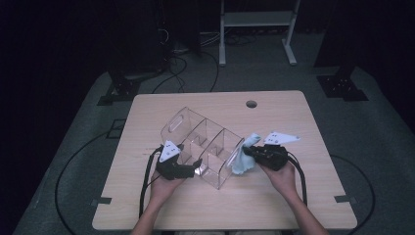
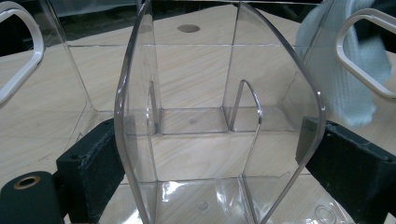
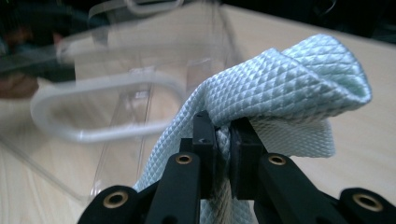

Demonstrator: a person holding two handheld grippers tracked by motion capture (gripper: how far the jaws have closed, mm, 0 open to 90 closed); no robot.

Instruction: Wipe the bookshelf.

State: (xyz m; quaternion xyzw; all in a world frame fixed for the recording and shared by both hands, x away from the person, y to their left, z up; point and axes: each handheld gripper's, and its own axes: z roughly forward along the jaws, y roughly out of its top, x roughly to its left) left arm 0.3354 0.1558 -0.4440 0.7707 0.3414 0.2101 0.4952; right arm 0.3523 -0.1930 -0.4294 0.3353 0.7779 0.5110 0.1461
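A clear plastic organizer with dividers and a handle slot at each end lies tilted on the wooden table. My left gripper has its jaws spread wide around the near end, and its pads press on both sides of the clear organizer. My right gripper is shut on a pale blue cloth at the organizer's right end. In the right gripper view the waffle-weave cloth is pinched in my right gripper, beside the blurred handle slot. The cloth hangs behind the right handle.
A round cable hole sits near the table's far edge. A white metal stand and black cables are on the floor beyond. Cables trail from both grippers toward the near edge.
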